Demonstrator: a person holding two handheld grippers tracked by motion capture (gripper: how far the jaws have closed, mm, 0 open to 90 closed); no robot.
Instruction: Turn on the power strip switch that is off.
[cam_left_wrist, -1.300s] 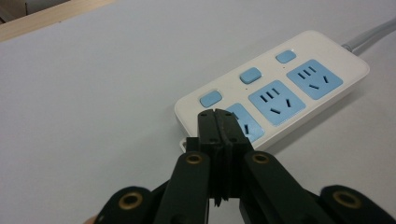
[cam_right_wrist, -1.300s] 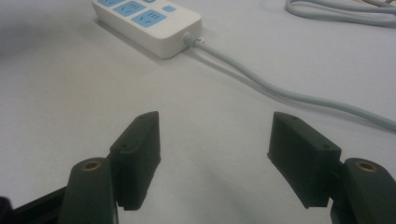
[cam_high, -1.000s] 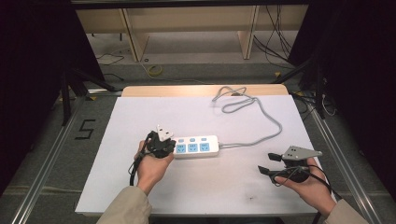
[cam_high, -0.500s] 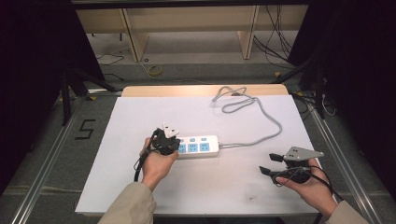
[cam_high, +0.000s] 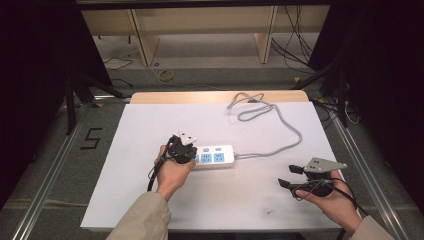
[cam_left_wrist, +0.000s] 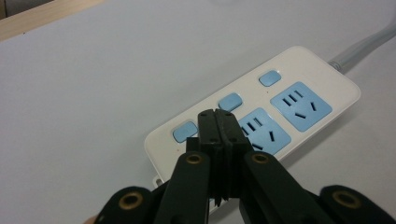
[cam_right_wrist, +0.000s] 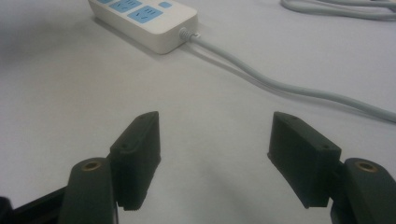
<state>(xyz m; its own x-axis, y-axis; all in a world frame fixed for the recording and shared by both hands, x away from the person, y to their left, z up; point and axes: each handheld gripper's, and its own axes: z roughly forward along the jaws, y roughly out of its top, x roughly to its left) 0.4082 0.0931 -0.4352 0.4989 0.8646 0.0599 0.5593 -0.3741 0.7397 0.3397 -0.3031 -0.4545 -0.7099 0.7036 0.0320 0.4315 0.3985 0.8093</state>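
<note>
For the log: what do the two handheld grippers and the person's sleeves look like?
Both grippers are black with two blocky jaws on brass-coloured pivot pins. The left gripper carries a white three-cornered plate, the right gripper a grey one. Thin black cables trail from each. Both sleeves are beige.

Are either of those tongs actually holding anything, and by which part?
Nothing is held. The left tongs are shut empty above the power strip; the right tongs stand open over bare table.

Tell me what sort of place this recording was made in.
Most likely a lab or workshop set up for recording. A table under a white sheet stands between metal rails, loose cables trail over the floor, and bare wooden shelving stands behind.
</note>
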